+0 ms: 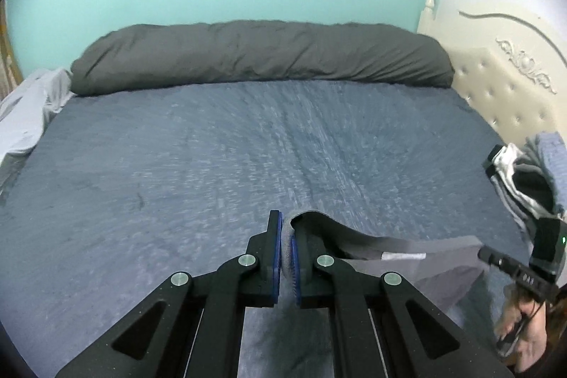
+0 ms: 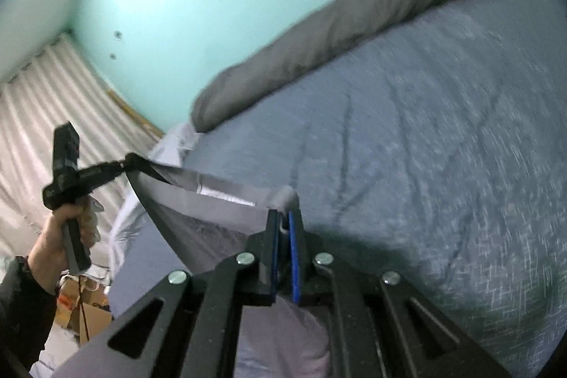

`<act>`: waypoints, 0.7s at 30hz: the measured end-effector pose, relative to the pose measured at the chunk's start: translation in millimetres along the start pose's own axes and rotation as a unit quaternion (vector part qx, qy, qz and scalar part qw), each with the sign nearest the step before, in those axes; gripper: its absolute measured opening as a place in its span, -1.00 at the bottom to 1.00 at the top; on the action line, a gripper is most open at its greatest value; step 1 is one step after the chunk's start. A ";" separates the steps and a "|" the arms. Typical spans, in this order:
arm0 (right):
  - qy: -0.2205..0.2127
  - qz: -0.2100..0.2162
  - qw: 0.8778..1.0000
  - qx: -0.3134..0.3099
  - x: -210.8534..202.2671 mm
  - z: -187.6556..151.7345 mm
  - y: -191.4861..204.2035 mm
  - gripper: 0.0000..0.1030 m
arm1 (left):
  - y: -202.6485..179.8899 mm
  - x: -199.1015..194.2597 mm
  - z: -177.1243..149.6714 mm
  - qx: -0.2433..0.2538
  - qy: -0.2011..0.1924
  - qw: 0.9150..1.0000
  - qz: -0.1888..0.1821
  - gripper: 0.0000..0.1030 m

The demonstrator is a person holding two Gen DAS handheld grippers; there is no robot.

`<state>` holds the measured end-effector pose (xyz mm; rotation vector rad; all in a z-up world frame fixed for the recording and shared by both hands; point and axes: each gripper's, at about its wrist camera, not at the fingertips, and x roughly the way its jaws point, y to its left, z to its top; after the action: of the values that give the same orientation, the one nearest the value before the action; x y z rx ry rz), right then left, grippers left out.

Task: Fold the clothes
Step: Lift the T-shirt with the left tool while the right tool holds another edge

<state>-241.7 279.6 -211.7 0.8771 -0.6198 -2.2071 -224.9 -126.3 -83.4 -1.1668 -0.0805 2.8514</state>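
Note:
A grey garment with a white label hangs stretched between my two grippers above the blue bedspread. My left gripper is shut on one end of its waistband. My right gripper is shut on the other end of the garment. The left gripper also shows in the right wrist view, held in a hand. The right gripper's body shows at the right edge of the left wrist view, its fingertips hidden by the cloth.
A rolled dark grey duvet lies along the far side of the bed by the teal wall. A pile of clothes sits at the right by the cream headboard. Pale sheets bunch at the left. Cardboard boxes stand on the floor.

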 end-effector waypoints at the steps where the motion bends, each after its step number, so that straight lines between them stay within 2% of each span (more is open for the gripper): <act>1: -0.005 0.011 1.000 -0.006 -6.3 2.3 8.3 -0.91 | 1.8 -13.7 -2.7 -0.002 -0.005 1.000 0.000 -0.91; 4: -0.021 0.044 0.999 -0.025 -26.0 9.3 34.4 -0.91 | 7.9 -55.9 -11.2 -0.008 -0.020 1.000 0.000 -0.91; 8: -0.033 0.065 0.996 -0.057 -39.1 12.9 64.0 -0.91 | 15.2 -102.7 -28.8 -0.016 -0.031 0.999 0.000 -0.91; 12: -0.034 0.084 0.994 -0.061 -41.5 8.8 76.4 -0.91 | 22.0 -116.0 -43.8 -0.022 -0.027 0.999 0.004 -0.91; 15: -0.027 0.081 0.995 -0.058 -35.6 5.8 71.4 -0.91 | 27.6 -106.8 -56.0 -0.033 -0.023 0.999 0.006 -0.90; 21: -0.006 0.038 0.998 -0.048 -10.1 3.8 47.0 -0.91 | 33.6 -35.2 -75.2 -0.056 -0.001 0.998 0.001 -0.90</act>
<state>-219.7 256.6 -175.5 0.7792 -0.5396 -2.1554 -148.3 -160.5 -114.7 -1.1850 -0.2432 2.8841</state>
